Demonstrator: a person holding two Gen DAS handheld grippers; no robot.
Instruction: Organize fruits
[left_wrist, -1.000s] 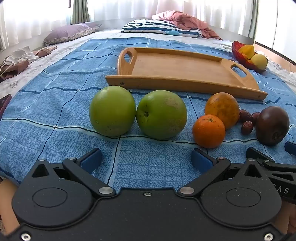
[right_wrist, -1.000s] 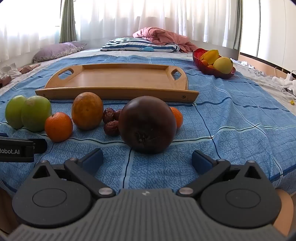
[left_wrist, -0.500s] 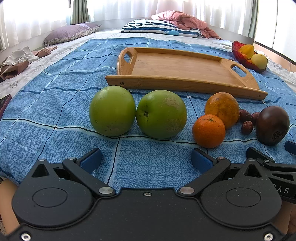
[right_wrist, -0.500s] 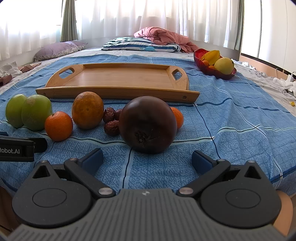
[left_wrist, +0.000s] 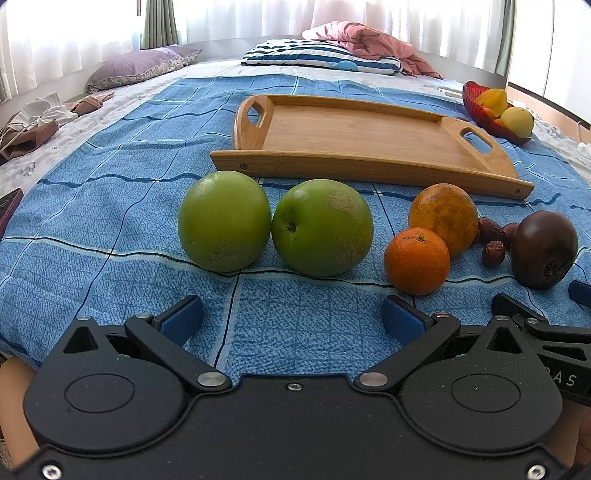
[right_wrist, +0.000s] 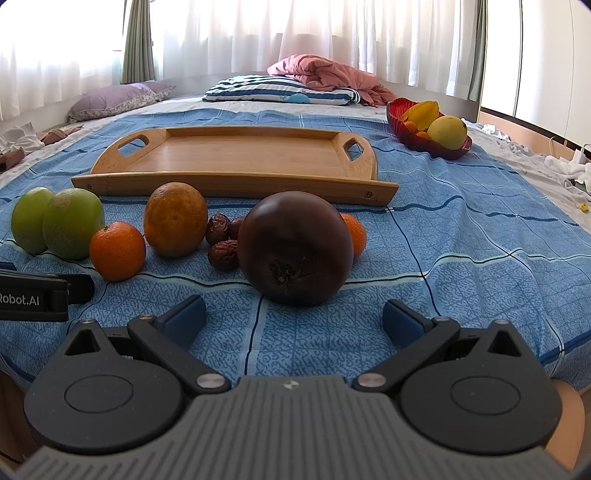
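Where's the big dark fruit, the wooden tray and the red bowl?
dark fruit (right_wrist: 295, 243), right wrist view, its front skin.
wooden tray (right_wrist: 236, 184), right wrist view, near rim.
red bowl (right_wrist: 439, 149), right wrist view, front wall.

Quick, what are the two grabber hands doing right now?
Left gripper: open, holding nothing, facing the green apples.
Right gripper: open, holding nothing, facing the dark fruit.

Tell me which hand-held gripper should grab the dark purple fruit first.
Right. The right hand-held gripper is open with the dark purple fruit centred just ahead; the left hand-held gripper faces the green fruits.
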